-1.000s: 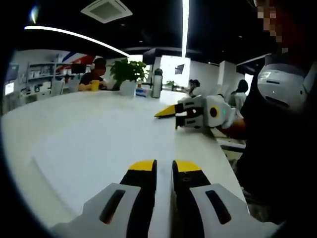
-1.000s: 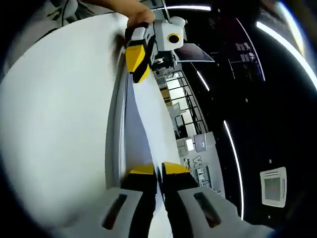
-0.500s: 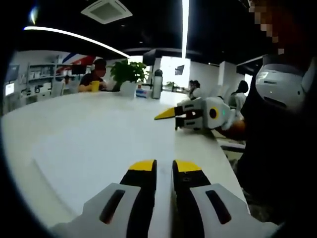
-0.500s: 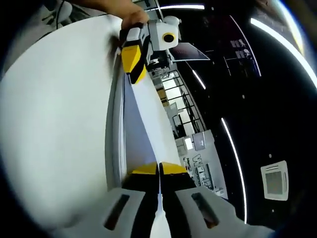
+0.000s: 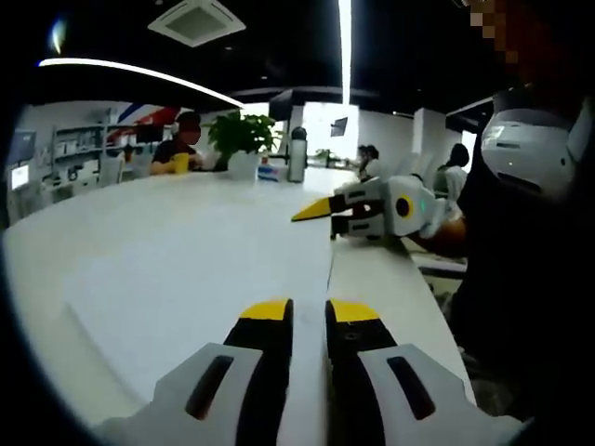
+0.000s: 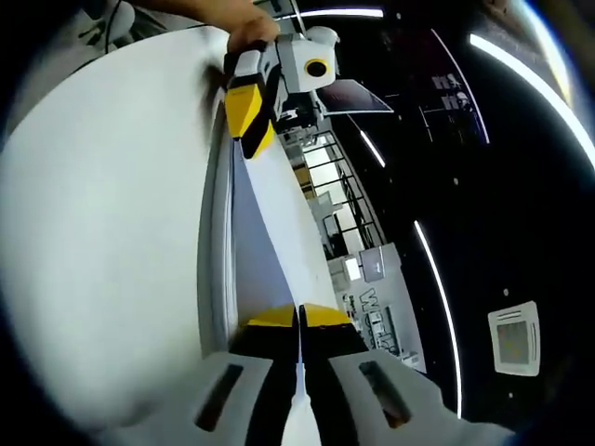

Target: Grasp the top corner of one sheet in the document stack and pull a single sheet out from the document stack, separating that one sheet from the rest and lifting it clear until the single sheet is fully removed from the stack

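1. Single sheet (image 6: 279, 232): white paper, one long edge raised off the stack, standing tilted.
2. Document stack (image 5: 200, 279): white sheets lying flat on the white table, near its right edge.

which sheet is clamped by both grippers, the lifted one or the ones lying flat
The lifted sheet: it stands edge-on off the stack, pinched by the right gripper at one end and the left gripper at the other.

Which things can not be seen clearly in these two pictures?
- Right gripper view: whether one sheet or several sit between the shut jaws of the right gripper; the edges are too thin.
- Left gripper view: the stack shows no separate sheets, white on the white table.
- Left gripper view: the left gripper jaws hide any paper between them.
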The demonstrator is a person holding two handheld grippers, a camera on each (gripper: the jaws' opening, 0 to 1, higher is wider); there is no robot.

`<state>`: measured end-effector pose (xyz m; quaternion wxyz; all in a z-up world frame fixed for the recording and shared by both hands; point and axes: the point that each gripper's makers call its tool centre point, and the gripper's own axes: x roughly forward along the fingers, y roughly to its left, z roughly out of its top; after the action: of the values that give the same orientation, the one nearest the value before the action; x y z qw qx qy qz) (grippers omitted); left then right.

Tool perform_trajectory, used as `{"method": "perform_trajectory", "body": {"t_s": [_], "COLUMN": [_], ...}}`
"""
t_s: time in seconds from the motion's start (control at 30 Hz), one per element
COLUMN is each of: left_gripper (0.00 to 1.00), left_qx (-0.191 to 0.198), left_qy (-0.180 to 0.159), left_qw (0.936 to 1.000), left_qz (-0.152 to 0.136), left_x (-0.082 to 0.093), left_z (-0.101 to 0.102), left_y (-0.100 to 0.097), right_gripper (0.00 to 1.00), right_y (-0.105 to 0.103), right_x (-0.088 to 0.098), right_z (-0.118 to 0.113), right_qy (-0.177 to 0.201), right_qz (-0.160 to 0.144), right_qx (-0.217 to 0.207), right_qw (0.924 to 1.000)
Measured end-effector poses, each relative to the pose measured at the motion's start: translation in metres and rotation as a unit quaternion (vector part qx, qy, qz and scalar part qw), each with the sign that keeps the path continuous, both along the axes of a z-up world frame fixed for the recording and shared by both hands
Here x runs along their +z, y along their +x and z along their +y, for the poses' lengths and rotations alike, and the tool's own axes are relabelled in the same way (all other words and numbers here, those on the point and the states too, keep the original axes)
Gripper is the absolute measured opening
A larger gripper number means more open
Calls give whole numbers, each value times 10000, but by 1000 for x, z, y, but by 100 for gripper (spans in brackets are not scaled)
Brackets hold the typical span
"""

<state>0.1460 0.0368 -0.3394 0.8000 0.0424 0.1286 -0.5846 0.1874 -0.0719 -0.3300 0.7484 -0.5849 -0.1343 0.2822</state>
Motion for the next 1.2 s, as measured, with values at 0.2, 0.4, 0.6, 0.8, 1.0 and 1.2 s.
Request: {"method": "perform_trajectory", "body": {"t_s": [0.2, 0.4, 0.6, 0.8, 1.0, 1.2], "left_gripper": [17, 19, 24, 30, 32, 33], "left_qx": [144, 323, 772, 1249, 1662, 1842], "left_qy": [-15, 58, 327, 401, 148, 303], "left_qw": [9997, 9994, 9959, 9897, 9826, 9769], "left_qz": [188, 122, -343, -582, -815, -1043], "left_x": [0, 0, 8, 26, 48, 52], "left_z": [0, 1, 11, 24, 37, 48], "left_y": [3, 3, 3, -3, -21, -44], "right_gripper": [2, 2, 2, 2, 2, 2], "right_y": [0, 0, 0, 0, 1, 2], "right_x": [0, 1, 2, 1, 2, 3], "right_z": [0, -1, -1, 2, 2, 3], "right_qy": [22, 126, 314, 113, 54, -67], "right_qz": [9, 53, 145, -39, -92, -195], "right_qx": [-9, -23, -61, -57, -56, -61], "right_qw": [10000, 9999, 9994, 9999, 9999, 9998]}}
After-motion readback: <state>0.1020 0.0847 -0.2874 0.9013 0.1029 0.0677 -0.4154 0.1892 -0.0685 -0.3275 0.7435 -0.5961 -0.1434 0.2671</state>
